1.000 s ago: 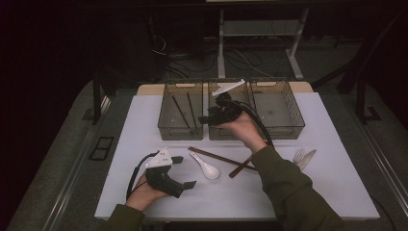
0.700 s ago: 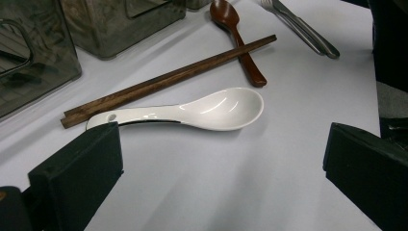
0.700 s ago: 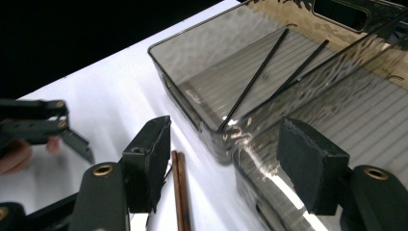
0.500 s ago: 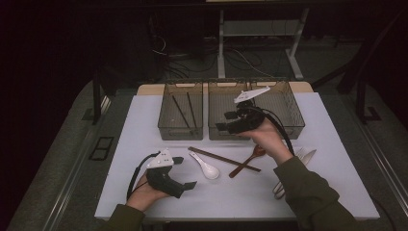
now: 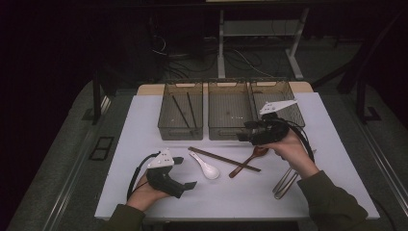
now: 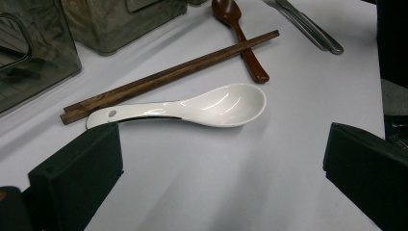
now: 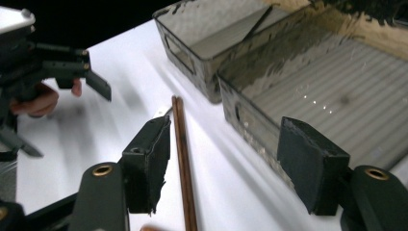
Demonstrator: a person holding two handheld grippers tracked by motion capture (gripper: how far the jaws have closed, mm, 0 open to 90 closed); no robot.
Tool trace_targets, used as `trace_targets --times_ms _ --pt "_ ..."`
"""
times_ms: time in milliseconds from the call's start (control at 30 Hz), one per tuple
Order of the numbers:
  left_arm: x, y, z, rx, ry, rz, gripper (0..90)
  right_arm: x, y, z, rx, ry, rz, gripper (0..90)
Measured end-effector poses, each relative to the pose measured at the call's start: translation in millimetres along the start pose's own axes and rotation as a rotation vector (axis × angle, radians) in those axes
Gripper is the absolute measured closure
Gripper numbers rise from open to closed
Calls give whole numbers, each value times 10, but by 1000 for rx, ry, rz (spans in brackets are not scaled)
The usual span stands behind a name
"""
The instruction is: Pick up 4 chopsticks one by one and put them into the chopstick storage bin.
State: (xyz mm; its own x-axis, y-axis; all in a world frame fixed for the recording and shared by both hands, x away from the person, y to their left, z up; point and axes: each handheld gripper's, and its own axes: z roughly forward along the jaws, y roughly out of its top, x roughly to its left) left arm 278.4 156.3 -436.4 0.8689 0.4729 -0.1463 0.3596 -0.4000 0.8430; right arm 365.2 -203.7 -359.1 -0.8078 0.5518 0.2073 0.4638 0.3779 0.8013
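Dark room surrounds a white table (image 5: 144, 125); left tongs (image 5: 185, 173) and right tongs (image 5: 244, 131) gape empty.

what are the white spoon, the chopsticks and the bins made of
White spoon: probably glazed ceramic, possibly melamine; glossy, with bright highlights. Chopsticks: look like dark brown wood, matte, faint grain. Bins: seemingly smoky clear plastic, since the contents show through the walls.
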Motion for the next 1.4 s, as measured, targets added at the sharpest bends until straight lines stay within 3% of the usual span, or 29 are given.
trace_targets --times_ms 433,800,1100,1400 --pt "-10 -2 -1 6 -1 5 0 -32 -310 -224 98 -9 1 361" --pt "-11 0 -1 4 1 5 0 -8 -455 -226 163 -9 -14 358" --pt "-11 0 0 6 1 7 0 -25 -508 -148 232 -23 -55 487" --pt "-11 -1 2 9 1 9 0 16 -547 9 330 -7 -96 606"
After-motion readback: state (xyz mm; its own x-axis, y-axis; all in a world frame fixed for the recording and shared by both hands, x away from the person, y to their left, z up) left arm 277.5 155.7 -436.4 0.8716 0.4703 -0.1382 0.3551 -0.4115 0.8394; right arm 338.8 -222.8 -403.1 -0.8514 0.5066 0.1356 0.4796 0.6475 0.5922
